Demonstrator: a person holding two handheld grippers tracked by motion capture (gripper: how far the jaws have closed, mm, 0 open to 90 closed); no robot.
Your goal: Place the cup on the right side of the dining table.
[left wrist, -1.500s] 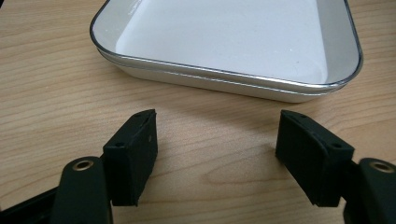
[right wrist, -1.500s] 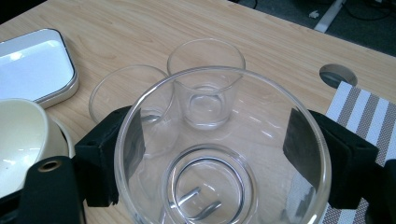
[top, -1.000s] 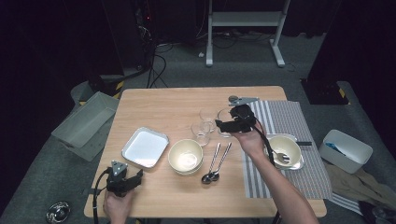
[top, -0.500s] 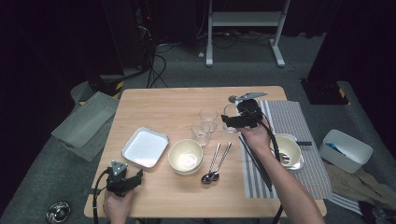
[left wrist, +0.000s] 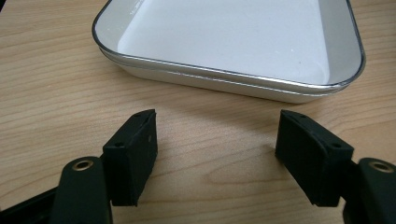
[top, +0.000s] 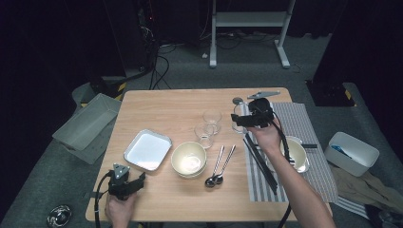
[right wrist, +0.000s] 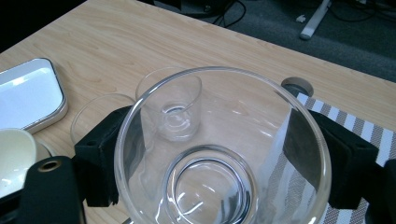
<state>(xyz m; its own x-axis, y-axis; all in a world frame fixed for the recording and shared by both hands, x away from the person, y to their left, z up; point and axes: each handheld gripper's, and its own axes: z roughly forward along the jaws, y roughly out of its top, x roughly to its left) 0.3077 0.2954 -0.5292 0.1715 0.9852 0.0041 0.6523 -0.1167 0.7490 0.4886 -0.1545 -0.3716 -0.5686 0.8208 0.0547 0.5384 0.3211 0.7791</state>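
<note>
Right gripper (right wrist: 215, 154) clamps a glass (right wrist: 219, 144) at the striped mat's (top: 304, 142) edge; left gripper (left wrist: 224, 154) rests released on the tabletop (top: 166, 109), beside the tray (left wrist: 229, 42).

Bright overhead light on the table (top: 157, 109), dark surroundings, soft high view, glare on the tray (left wrist: 233, 37)

In the right gripper view, the clear glass (right wrist: 219, 154) between the jaws is cut off by the bottom edge, so its base and its contact with the table (right wrist: 107, 42) are hidden. The cream bowl (right wrist: 14, 158) is cut by the left edge. In the left gripper view, the white tray (left wrist: 233, 79) runs off the top edge. In the high view, the person's right hand (top: 265, 137) covers part of the striped mat (top: 313, 142), and the object at the floor's lower left (top: 59, 216) is too small to tell.
</note>
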